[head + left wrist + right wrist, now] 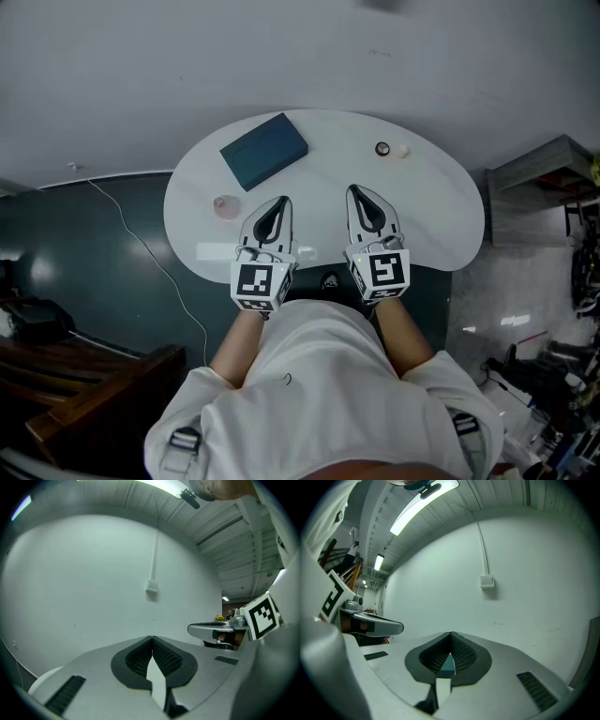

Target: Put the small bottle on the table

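The left gripper (281, 201) and right gripper (354, 191) are held pressed together, empty, over the near table (441, 234) edge; the bottle (226, 206) (seemingly the pink thing) is seen standing left, so likely already placed.

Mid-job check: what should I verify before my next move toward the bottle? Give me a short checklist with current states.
1. Left gripper empty: ok, nothing between its jaws.
2. Right gripper empty: ok, nothing between its jaws.
3. Jaws open for a pickup: not ok, both pairs are shut.
4. Bottle located: cannot tell. A small pinkish object sits on the table left of the left gripper, too small to identify.
5. Teal box clear of both grippers: ok, it lies beyond them.
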The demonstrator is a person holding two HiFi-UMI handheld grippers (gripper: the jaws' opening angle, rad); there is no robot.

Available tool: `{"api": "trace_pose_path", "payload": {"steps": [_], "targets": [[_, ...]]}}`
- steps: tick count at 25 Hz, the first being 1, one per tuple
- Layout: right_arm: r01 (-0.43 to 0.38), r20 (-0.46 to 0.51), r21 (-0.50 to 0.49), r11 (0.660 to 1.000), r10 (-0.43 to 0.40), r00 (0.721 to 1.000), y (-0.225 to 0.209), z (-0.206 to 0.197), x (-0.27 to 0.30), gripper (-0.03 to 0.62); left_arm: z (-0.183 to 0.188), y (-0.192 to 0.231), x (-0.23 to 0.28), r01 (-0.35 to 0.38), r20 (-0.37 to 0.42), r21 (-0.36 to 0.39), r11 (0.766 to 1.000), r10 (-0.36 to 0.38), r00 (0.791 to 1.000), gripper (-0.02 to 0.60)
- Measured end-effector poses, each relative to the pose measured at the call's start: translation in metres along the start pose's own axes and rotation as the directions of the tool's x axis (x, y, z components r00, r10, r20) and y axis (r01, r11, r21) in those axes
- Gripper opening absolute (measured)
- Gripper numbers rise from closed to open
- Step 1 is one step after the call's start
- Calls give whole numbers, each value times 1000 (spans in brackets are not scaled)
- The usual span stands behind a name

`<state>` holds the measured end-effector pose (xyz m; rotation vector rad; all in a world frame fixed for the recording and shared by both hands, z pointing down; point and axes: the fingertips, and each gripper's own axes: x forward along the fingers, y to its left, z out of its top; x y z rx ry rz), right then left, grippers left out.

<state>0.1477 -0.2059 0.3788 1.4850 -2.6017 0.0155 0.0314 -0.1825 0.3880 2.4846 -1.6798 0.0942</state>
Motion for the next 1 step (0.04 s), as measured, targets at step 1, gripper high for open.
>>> {"api": "trace_pose_path", "payload": {"steps": [1], "targets": [[5,-1,4,1000,-5,1000,0,0,-1,-3,0,-1,0,1,0,0,1000,-1,1000,18]]}}
